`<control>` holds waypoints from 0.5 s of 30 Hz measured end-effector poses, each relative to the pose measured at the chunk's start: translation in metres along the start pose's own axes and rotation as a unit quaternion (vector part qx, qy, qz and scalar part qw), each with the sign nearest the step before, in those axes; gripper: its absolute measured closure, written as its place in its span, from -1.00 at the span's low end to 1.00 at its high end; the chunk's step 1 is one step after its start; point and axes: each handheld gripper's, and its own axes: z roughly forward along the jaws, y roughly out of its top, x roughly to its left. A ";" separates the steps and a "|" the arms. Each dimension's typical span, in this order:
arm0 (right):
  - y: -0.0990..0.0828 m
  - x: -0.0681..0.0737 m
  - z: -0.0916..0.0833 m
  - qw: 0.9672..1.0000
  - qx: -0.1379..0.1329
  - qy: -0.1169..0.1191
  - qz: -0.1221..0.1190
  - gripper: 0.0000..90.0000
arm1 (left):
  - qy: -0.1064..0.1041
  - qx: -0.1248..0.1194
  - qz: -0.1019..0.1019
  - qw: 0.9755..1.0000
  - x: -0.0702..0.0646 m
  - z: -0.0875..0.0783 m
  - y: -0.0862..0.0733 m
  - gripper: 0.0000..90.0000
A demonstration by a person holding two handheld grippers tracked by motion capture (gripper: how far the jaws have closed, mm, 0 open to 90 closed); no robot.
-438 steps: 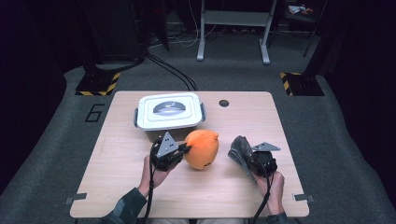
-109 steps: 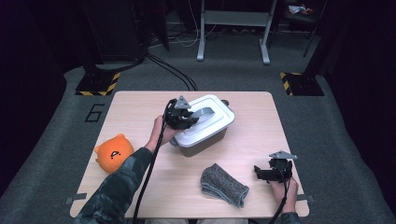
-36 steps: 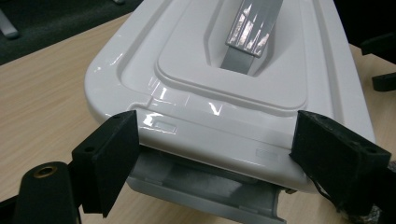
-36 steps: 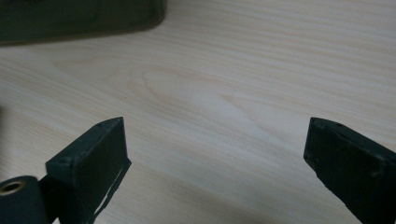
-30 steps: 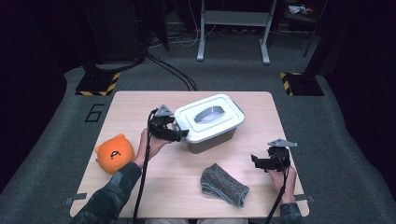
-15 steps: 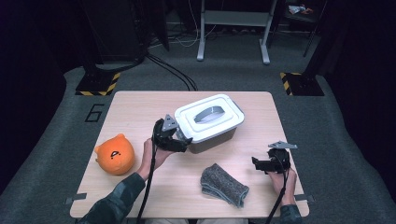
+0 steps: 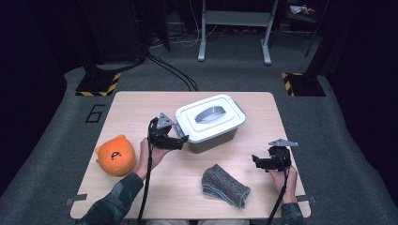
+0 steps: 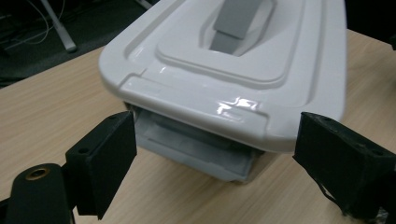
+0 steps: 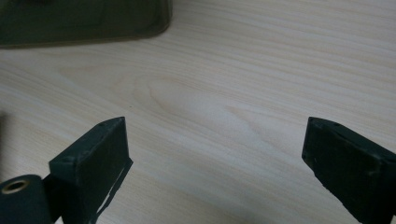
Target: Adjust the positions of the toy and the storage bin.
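Observation:
A white lidded box (image 7: 211,121) with a grey handle stands mid-table, turned at an angle. My left gripper (image 7: 180,138) is open at the box's near-left end. In the left gripper view its jaws stand wide on either side of the lid's end (image 8: 196,105), with the side latch (image 8: 196,144) between them; neither pad touches. An orange plush toy (image 7: 115,155) sits at the left. A folded grey cloth (image 7: 224,185) lies near the front edge. My right gripper (image 7: 256,161) is open low at the right, with bare wood (image 9: 210,121) between its jaws.
The wooden table (image 7: 141,108) has bare room at the back left and between the cloth and the plush. Beyond it are a grey floor, black cables (image 7: 173,70) and a metal stand (image 7: 234,28).
My left gripper has dropped from beside the lid's left edge toward the near-left end of the box. The right gripper has stayed in place.

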 end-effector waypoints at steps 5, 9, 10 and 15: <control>0.002 0.000 -0.001 1.000 0.000 0.001 0.001 -0.85 | 0.003 0.004 0.036 0.999 -0.018 0.009 0.009 -0.73; 0.002 -0.001 -0.003 1.000 -0.002 0.000 0.006 -0.85 | 0.009 0.017 0.053 0.998 -0.027 0.017 0.008 -0.74; 0.002 -0.001 -0.004 1.000 -0.001 0.000 0.007 -0.85 | 0.011 0.019 0.053 0.998 -0.028 0.018 0.007 -0.74; 0.003 -0.005 -0.005 1.000 -0.003 0.002 0.006 -0.85 | 0.020 0.023 0.046 0.998 -0.022 0.019 0.004 -0.74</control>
